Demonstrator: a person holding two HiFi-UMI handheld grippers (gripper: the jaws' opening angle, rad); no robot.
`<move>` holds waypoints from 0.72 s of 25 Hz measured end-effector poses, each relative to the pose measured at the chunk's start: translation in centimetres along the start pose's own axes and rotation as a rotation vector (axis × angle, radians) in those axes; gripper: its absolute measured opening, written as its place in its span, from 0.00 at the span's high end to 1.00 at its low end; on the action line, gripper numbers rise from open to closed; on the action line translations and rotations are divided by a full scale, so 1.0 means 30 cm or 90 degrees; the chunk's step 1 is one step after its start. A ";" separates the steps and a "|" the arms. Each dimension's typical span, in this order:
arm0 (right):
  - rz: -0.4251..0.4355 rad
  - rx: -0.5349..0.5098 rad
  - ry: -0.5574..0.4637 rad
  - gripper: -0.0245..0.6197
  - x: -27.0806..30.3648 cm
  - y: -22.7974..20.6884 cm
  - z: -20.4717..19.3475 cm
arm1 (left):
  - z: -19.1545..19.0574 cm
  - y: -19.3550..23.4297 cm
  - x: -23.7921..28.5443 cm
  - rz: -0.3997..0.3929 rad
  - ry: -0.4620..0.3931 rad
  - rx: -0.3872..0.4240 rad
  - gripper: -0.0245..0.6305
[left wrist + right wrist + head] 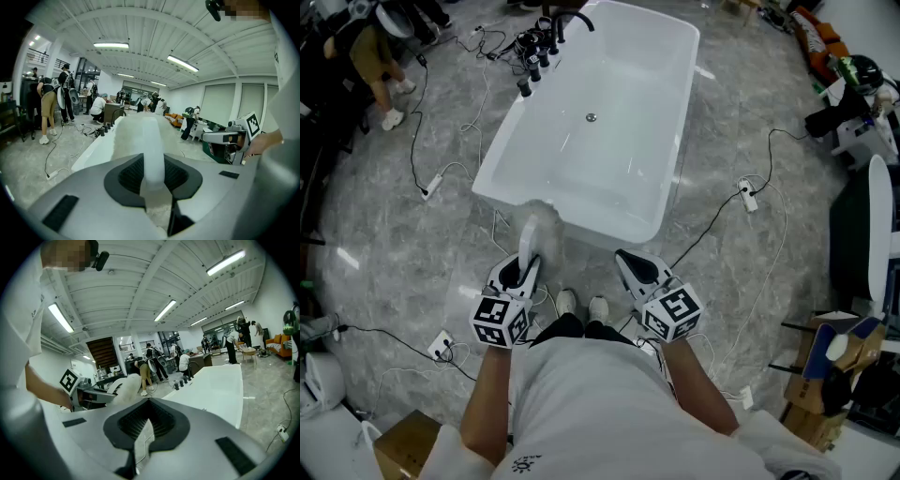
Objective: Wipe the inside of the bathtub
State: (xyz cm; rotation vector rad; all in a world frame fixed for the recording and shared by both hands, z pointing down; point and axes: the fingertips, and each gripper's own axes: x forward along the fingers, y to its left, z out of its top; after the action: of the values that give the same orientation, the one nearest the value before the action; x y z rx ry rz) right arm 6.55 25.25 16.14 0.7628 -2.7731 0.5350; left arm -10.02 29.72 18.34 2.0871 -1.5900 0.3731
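At far left: other people [380, 56] stand on the grey floor [384, 244], well away from the tub; cardboard box [405, 445] at the bottom corner.
Floor cables: black and white leads run around the tub; one power strip [431, 186] lies left of it, another [748, 195] to its right.
Left gripper [523, 272]: held low in front of the person, jaws clamped on the white handle [153, 154] of a wiper; grip is clear in the left gripper view [153, 174].
Wiper [539, 220]: fluffy white head [133, 133] points toward the tub's near end, over or just at the near rim; contact can't be judged.
Bathtub [670, 187]: white, freestanding, directly ahead of the person, long axis running away; inside looks bare, with the drain [591, 117] mid-floor and the black faucet [572, 21] at the far left rim.
Shoes [581, 306]: white, between the two grippers, just short of the tub.
Right gripper [636, 267]: level with the left one, apart from it and short of the tub; jaws only narrowly apart, nothing between them, floor showing through the slit [146, 427].
Far right: chair and boxes, clutter.
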 end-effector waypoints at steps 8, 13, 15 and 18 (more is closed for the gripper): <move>0.003 -0.012 -0.007 0.95 -0.022 0.042 0.003 | -0.026 -0.019 -0.041 0.000 0.001 0.014 0.81; 0.007 0.000 -0.027 0.95 -0.005 0.074 0.019 | -0.012 0.022 -0.068 0.003 -0.006 0.014 0.81; 0.012 0.002 -0.029 0.95 -0.001 0.083 0.020 | -0.011 0.036 -0.075 0.007 -0.008 0.012 0.81; 0.011 0.005 -0.023 0.95 -0.008 0.079 0.014 | -0.009 0.039 -0.078 0.011 -0.010 0.010 0.81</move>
State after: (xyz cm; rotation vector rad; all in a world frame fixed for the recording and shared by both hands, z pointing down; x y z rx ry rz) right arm 5.45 27.08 15.01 0.7586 -2.8155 0.5402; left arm -11.79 31.56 17.66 2.0939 -1.6201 0.3775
